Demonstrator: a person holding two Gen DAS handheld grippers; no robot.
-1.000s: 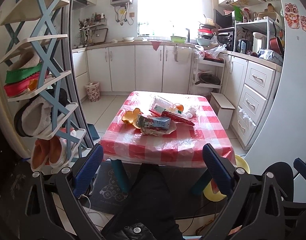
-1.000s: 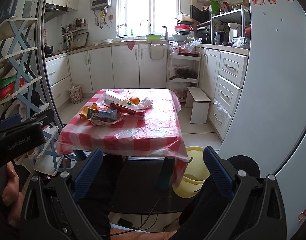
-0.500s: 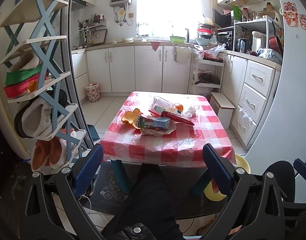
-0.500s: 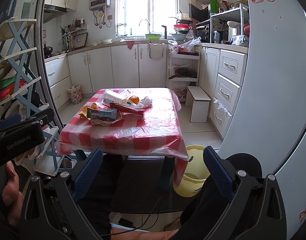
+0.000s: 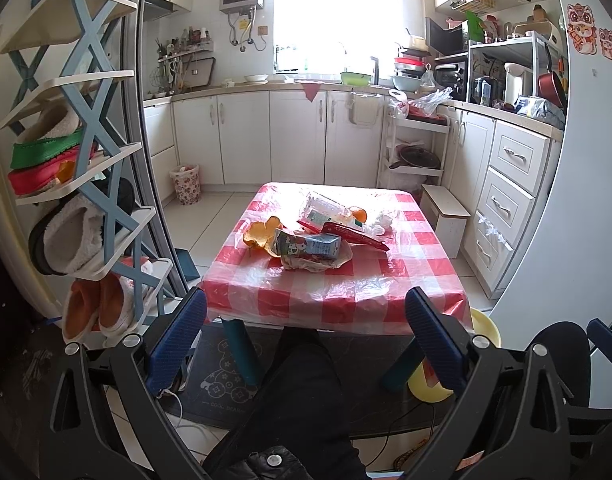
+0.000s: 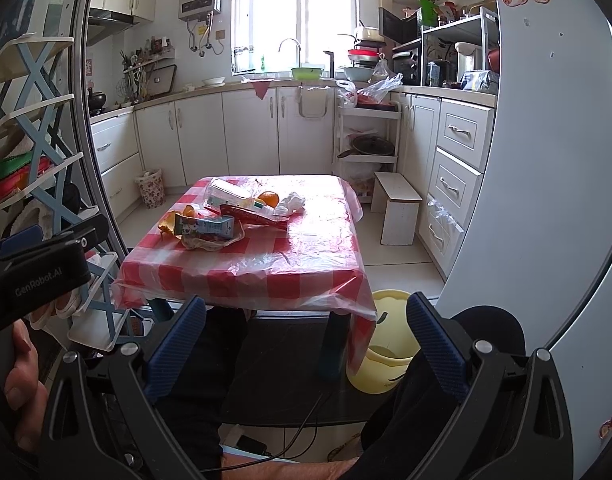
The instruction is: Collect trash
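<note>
A pile of trash lies on a low table with a red-checked cloth (image 5: pixel 345 292) (image 6: pixel 306 264): a blue-green drink carton (image 5: pixel 307 245) (image 6: pixel 205 227) on a crumpled wrapper, orange peel (image 5: pixel 260 234) (image 6: pixel 168 222), a red wrapper (image 5: pixel 353 234) (image 6: pixel 254 216), a clear plastic bottle (image 5: pixel 323 210) (image 6: pixel 230 194), an orange (image 6: pixel 269 198) and a crumpled tissue (image 6: pixel 290 203). My left gripper (image 5: pixel 306 336) and right gripper (image 6: pixel 306 338) are both open and empty, held low, short of the table's near edge.
A yellow bucket (image 6: pixel 385 356) (image 5: pixel 481 324) stands on the floor at the table's right front corner. A shoe rack (image 5: pixel 86 200) is at left, a small patterned bin (image 5: pixel 185 178) by the cabinets, a white step stool (image 6: pixel 397 208) at right. My legs are below.
Both views have shifted only slightly; the grippers stay open and nothing on the table has moved.
</note>
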